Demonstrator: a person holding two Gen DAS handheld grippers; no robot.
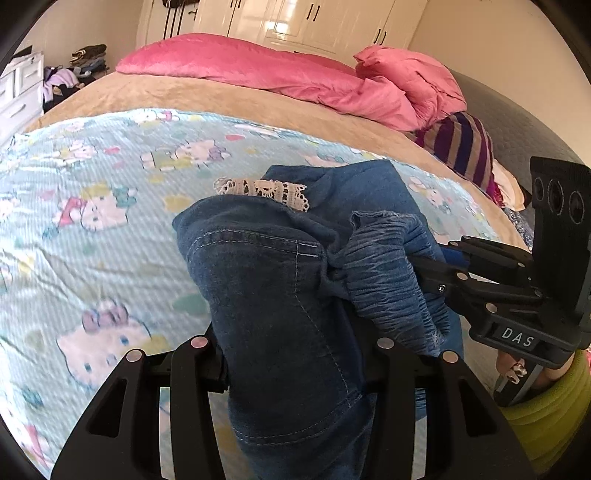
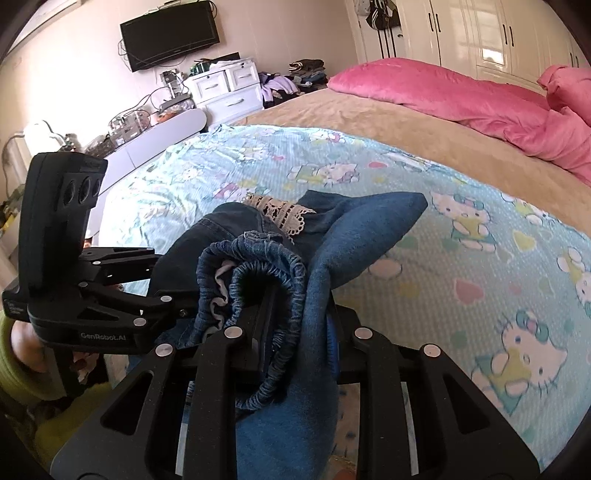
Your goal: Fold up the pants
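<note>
The blue denim pants [image 1: 280,295] with a gathered elastic waistband [image 1: 391,273] and white lace trim [image 1: 262,190] hang bunched between both grippers, above the Hello Kitty sheet [image 1: 92,206]. My left gripper [image 1: 291,350] is shut on the denim, the cloth draped over its fingers. My right gripper [image 1: 424,269] comes in from the right and is shut on the waistband. In the right wrist view the pants [image 2: 332,240] drape over my right gripper [image 2: 291,332], with the waistband [image 2: 258,273] pinched and the left gripper [image 2: 177,314] clamped on the denim at left.
The bed carries a tan blanket [image 1: 236,96], a pink duvet [image 1: 295,74] and a striped cloth [image 1: 461,144] at the right. White wardrobes [image 1: 295,18] stand behind. A white drawer unit [image 2: 225,88], a TV [image 2: 170,33] and cluttered shelves lie beyond the bed's left side.
</note>
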